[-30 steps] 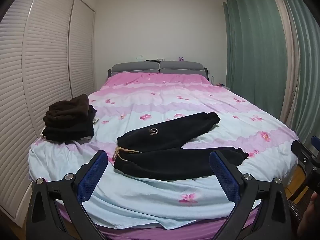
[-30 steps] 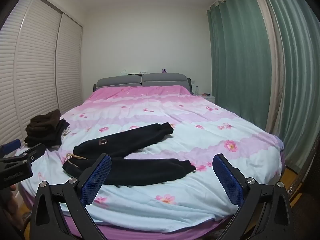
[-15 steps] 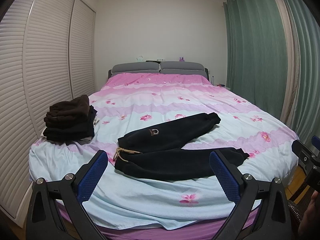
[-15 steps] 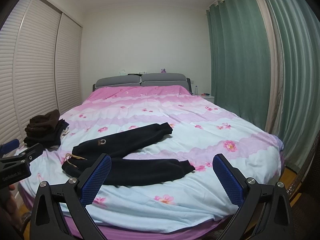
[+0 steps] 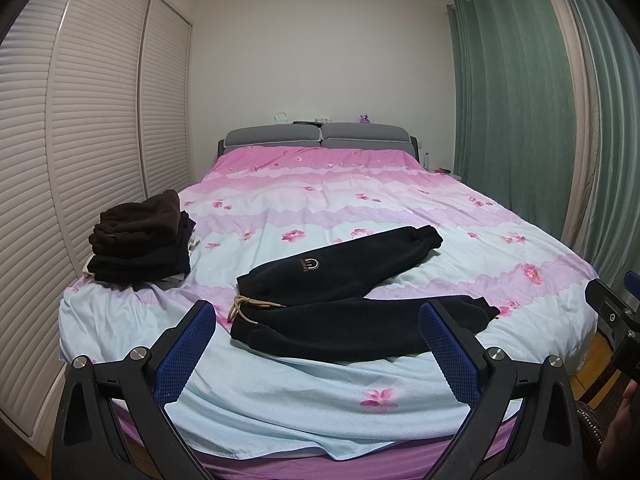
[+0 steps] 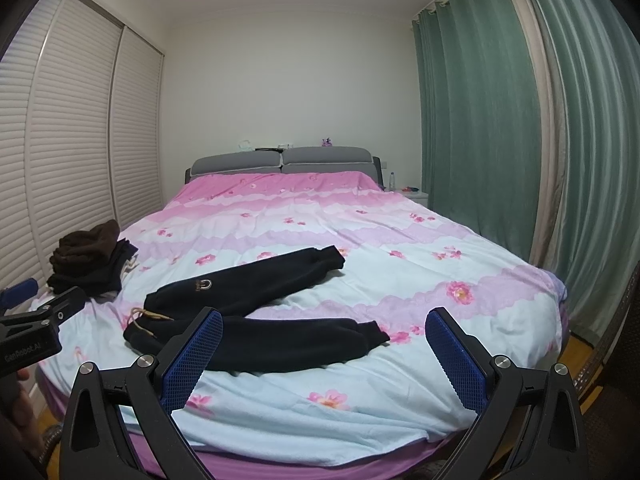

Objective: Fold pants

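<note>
almost nothing had shifted since the earlier frame; both views only drifted slightly. black pants (image 5: 352, 300) lay spread on the bed (image 5: 280, 392), legs splayed apart. left claw (image 5: 318, 354) and right claw (image 6: 324, 360) hovered spread, empty. soft, thick, limp fabric: best pinched at waistband and cuffs.

At nine o'clock we see a pile of dark folded clothes (image 5: 140, 242) on the bed (image 5: 320, 208), whose cover is pink and pale blue with flowers; at twelve a grey headboard (image 5: 318, 136); at three green curtains (image 5: 516, 112); at ten slatted wardrobe doors (image 5: 92, 120)
</note>
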### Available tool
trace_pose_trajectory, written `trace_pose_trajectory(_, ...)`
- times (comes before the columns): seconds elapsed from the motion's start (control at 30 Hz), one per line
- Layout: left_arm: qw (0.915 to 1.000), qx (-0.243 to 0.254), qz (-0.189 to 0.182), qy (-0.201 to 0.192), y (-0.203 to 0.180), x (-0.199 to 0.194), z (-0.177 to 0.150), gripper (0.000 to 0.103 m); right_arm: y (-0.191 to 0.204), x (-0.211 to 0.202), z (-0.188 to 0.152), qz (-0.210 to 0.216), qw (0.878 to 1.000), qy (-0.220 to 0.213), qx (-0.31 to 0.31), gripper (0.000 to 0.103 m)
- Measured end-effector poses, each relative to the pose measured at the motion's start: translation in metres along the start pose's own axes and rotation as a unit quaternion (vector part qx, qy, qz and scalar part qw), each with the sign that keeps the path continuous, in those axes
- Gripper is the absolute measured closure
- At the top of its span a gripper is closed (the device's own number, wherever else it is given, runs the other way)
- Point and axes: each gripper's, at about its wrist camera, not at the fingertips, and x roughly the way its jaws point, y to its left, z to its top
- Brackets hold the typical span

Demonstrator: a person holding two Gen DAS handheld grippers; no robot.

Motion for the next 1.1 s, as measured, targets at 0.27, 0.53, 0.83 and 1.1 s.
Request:
trace_pose_trajectory(0.27, 1.0, 0.0, 0.001, 0.001, 0.0017, 0.0004, 0.0011, 0.0, -0.0003, 0.0004, 0.0007, 0.0, 1.0, -0.001, 0.0, 0.0)
trace_pose_trajectory(0.53, 1.0, -0.001, 0.001, 0.001, 0.0037, 0.0006, 0.002, 0.0, -0.0008, 0.0004, 0.0006, 0.0, 1.0, -0.001, 0.0, 0.0)
trace_pose_trajectory(0.83, 1.0, -0.001, 0.002, 0.001, 0.0057, 0.0009, 0.0023, 0.0, -0.0015, 0.0005, 0.0003, -0.001, 1.0, -0.002, 0.0, 0.0)
trace_pose_trajectory(1.1, 1.0, -0.001, 0.003, 0.001, 0.0056, 0.0012, 0.0023, 0.0, -0.0015, 0.0004, 0.0003, 0.0, 1.0, -0.002, 0.001, 0.0)
